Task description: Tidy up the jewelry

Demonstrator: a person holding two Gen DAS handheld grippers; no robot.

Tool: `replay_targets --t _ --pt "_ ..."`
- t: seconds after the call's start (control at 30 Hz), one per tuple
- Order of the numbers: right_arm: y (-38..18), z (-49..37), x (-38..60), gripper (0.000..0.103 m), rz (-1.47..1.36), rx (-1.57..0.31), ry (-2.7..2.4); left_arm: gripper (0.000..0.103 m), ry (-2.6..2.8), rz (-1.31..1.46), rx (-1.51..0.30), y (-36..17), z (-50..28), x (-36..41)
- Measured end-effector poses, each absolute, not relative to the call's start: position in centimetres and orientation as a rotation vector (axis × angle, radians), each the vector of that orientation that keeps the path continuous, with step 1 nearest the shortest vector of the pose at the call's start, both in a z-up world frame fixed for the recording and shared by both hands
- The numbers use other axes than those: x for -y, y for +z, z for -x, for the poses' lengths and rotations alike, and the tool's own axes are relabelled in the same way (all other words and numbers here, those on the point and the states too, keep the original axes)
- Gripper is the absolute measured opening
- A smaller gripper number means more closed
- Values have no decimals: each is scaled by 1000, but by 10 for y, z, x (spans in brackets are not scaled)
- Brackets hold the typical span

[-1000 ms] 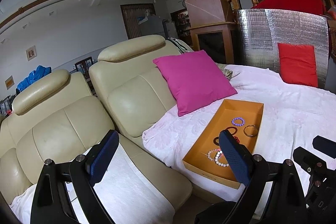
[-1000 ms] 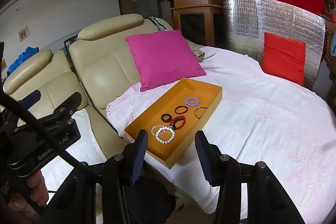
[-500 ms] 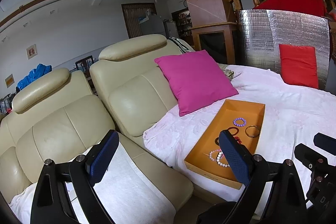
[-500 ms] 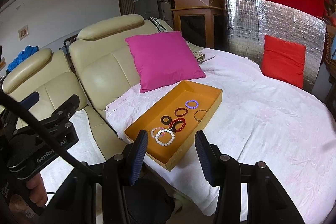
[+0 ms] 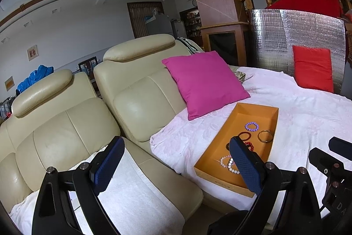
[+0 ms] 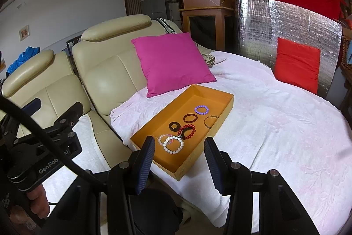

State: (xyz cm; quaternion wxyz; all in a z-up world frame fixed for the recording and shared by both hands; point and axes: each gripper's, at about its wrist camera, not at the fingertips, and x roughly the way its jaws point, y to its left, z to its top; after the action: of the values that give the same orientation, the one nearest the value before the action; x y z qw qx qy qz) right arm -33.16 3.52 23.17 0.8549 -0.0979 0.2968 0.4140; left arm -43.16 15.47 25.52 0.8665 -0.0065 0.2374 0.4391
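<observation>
So the whole thing hinges on where the orange tray (image 6: 222, 107) sits relative to the fingers: in the right wrist view it's straight ahead of and below the right gripper (image 6: 178, 160), near end just past the fingertips. The long axis runs away from the camera and off to the right, toward the red cushion (image 6: 297, 63). From the left gripper (image 5: 176, 166) the tray (image 5: 220, 147) is off to the right side, so I'd say the right hand is the nearer one.

Both sets of fingers are spread wide and holding nothing.

All the jewelry I can see is in the tray, which lies on the white cover (image 6: 286, 124) near the pink cushion (image 6: 171, 63). At the near end are a white bead bracelet (image 6: 173, 144) overlapping a pale pink one (image 6: 164, 138). Next comes a red bead bracelet (image 6: 187, 131) with a dark ring (image 6: 175, 126) beside it. A brown ring (image 6: 190, 117) and a thin metal bangle (image 6: 210, 121) sit further back, and a purple bead bracelet (image 6: 201, 109) is farthest. The far end is bare.

That layout fits either a loose batch waiting to be sorted or pieces already gathered into the tray.
</observation>
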Motion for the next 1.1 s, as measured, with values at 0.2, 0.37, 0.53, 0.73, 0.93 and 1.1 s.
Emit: replay_targets --t 0.2,0.37,0.53,0.73,0.93,1.1 --pt "231 332 -37 51 205 -629 868 96 923 20 -498 253 433 -156" --pt "229 332 -38 51 207 -634 866 96 922 26 -507 250 433 -159" --pt "226 330 -40 51 206 -642 866 96 923 33 -518 246 433 -163" --pt "225 329 -41 51 207 -644 864 96 921 36 -524 243 432 -167" --pt "224 326 -46 51 210 -644 865 96 921 36 -534 240 430 -171" --pt "222 322 -55 51 229 -638 858 96 923 43 -537 238 428 -175"
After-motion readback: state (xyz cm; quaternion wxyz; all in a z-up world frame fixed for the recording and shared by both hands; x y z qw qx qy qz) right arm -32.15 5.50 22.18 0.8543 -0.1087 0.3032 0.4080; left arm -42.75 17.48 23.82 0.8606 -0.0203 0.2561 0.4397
